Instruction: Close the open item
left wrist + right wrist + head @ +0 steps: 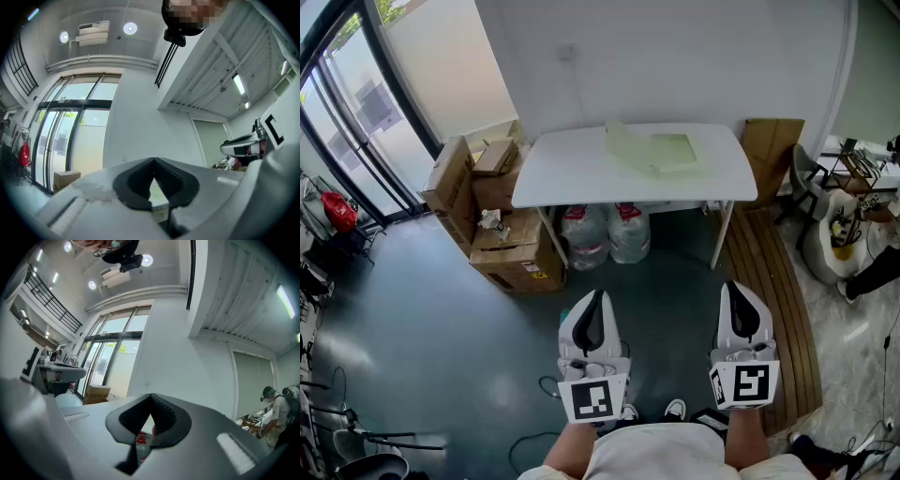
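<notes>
Pale green and flat, the open item [652,150] lies on the white worktop [572,173], well ahead of the left hand-held gripper [598,296] and right hand-held gripper [741,287]; box or folder, I cannot tell. Cardboard boxes [502,239] stand ahead-left, and water jugs [607,234] sit under the worktop, partly hidden. Both hand-held grippers point roughly level, side by side, jaws shut on nothing.

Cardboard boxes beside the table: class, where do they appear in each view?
Head view: cardboard boxes stacked left of the white table.
Left gripper view: one box low left, by the glass doors.
Right gripper view: one box left of centre.
Shared landmark: the glass doors.
</notes>
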Action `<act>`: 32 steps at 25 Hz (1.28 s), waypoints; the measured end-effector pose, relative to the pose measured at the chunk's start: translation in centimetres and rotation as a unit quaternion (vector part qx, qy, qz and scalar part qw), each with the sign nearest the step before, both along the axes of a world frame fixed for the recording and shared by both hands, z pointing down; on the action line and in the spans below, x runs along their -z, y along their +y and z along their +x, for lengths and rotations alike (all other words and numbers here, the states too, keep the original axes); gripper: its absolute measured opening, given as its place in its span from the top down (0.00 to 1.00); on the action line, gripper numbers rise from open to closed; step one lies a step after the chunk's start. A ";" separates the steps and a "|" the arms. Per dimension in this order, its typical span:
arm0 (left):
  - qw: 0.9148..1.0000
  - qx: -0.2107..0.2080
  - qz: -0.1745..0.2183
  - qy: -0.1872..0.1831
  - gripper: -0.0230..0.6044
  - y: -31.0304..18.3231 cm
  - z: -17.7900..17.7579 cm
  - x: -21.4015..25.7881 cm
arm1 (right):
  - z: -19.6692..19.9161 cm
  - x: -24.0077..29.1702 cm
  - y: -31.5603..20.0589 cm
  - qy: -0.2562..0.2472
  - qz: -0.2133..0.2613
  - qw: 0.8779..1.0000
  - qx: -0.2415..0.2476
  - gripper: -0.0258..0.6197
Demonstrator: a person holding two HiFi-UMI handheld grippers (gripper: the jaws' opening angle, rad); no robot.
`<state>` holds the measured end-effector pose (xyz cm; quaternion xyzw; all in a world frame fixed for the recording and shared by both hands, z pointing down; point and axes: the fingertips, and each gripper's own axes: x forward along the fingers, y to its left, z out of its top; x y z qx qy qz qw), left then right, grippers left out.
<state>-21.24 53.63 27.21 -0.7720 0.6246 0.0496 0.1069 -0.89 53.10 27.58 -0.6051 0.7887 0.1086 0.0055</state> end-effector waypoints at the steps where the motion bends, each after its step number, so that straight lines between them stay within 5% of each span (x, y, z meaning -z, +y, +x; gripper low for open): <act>1: 1.000 0.002 0.001 0.000 0.96 0.3 0.6 0.2 | 0.6 0.1 0.2 0.003 0.002 1.000 -0.001 0.96; 21: 1.000 0.012 -0.001 -0.017 0.96 2.5 12.5 0.5 | 11.3 -1.5 1.7 -0.019 -0.002 1.000 0.011 0.96; 32: 0.999 0.000 0.006 -0.039 0.96 2.4 15.4 0.6 | 13.6 -3.0 1.9 -0.011 -0.030 0.999 0.014 0.96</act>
